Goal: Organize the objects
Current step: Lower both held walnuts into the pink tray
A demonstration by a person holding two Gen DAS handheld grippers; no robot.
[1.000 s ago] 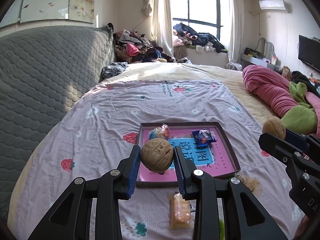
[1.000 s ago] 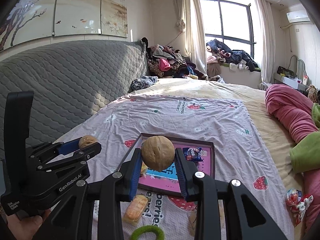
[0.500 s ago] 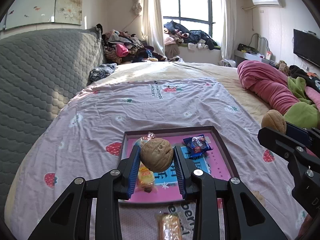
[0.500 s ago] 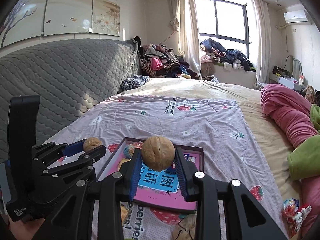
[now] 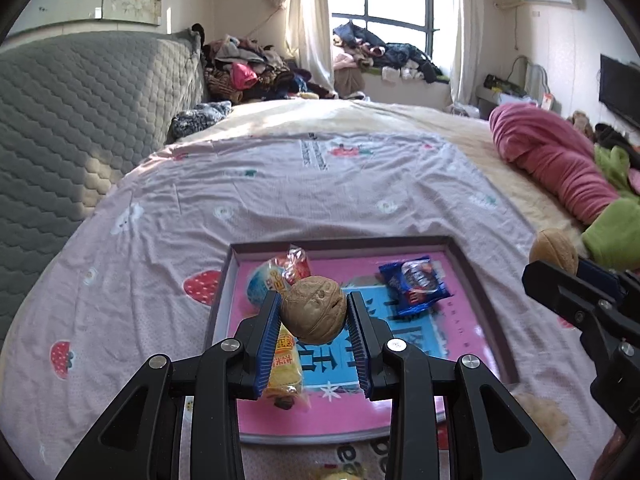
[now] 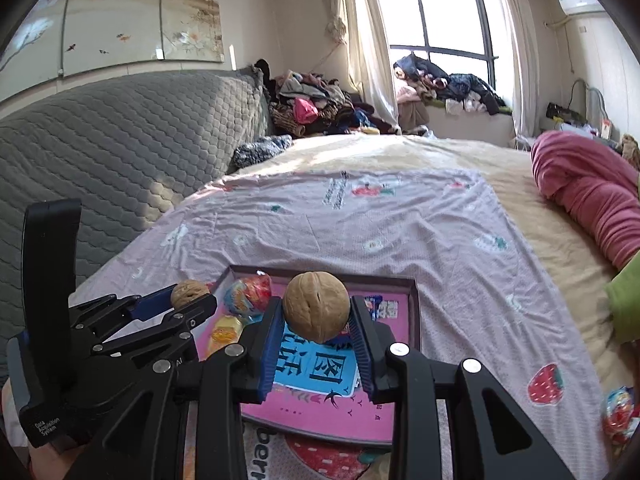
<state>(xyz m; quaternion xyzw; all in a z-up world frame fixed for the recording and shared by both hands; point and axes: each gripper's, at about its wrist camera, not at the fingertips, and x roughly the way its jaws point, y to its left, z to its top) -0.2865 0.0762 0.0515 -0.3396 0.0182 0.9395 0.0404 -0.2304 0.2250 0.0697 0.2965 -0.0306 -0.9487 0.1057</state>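
Observation:
My left gripper (image 5: 313,316) is shut on a dark wrinkled walnut (image 5: 313,309), held above the near left part of the pink tray (image 5: 468,280). My right gripper (image 6: 316,314) is shut on a paler walnut (image 6: 316,306) over the same tray (image 6: 414,312). Each view shows the other gripper from the side with its walnut: the right one (image 5: 554,247), the left one (image 6: 190,293). Inside the tray lie a blue snack packet (image 5: 416,283), a round red-blue sweet (image 5: 280,272) and a yellow wrapped snack (image 5: 285,364).
The tray rests on a pink strawberry-print sheet (image 5: 320,192) over the bed. A grey quilted headboard (image 5: 80,120) stands left, a rolled pink blanket (image 5: 560,168) right. A wrapped sweet (image 6: 618,410) lies on the sheet right of the tray, another snack (image 5: 336,474) near the front edge.
Both grippers have moved forward and down over the tray, each still holding its walnut. The tray looms larger and the yellow snack now lies under the left fingers.

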